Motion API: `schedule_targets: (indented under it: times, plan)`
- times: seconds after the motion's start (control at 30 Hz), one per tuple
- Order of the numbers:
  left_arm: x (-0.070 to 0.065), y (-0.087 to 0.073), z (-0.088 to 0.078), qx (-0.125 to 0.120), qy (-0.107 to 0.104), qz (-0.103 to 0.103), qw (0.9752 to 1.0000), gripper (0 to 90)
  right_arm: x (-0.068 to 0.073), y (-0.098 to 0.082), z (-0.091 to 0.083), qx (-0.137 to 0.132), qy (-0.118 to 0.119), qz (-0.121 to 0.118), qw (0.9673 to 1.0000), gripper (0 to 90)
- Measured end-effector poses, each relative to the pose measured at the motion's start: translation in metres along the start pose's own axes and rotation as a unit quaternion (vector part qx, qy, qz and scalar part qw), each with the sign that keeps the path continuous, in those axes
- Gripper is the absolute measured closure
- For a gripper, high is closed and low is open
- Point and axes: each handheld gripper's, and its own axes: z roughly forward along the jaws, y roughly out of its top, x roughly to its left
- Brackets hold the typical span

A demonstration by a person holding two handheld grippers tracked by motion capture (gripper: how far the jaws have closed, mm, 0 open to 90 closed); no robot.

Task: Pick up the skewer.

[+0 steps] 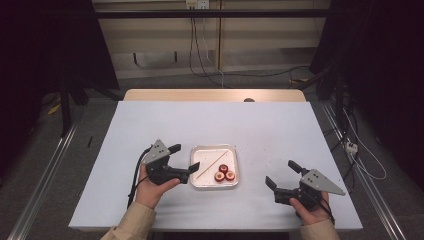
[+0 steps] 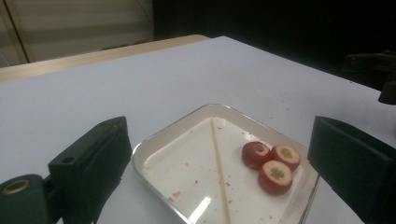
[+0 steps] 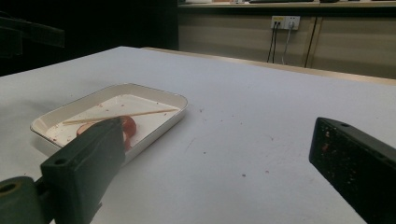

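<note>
Two spread claws flank a shallow tray of fruit slices near the bench's front edge.

The white rectangular tray (image 1: 214,151), rounded at its corners and glossy, holds three round red-skinned slices (image 1: 223,173) with pale centres, clustered at its right front corner, and a thin wooden skewer (image 1: 211,165) lying diagonally across it. The left claw (image 1: 184,157) stands empty, jaws wide apart, just beside the tray's left rim. The right claw (image 1: 282,173) is also empty and wide apart, nearer the bench's front right corner. The bench (image 1: 150,120) is matte pale grey, lightly speckled.
</note>
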Motion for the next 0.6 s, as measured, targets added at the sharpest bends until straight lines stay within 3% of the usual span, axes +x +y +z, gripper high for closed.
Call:
schedule_targets:
  times: [0.4,0.6]
  plan:
    - [-0.008,0.007,0.029,0.053,-0.006,0.002,0.9986,5.7,0.001,0.0,0.0,-0.002,0.002,0.0,1.0,2.9]
    - [-0.009,0.011,0.043,0.093,-0.009,0.023,0.9954,27.5,0.0,0.001,-0.001,-0.004,0.002,0.0,1.0,3.1]
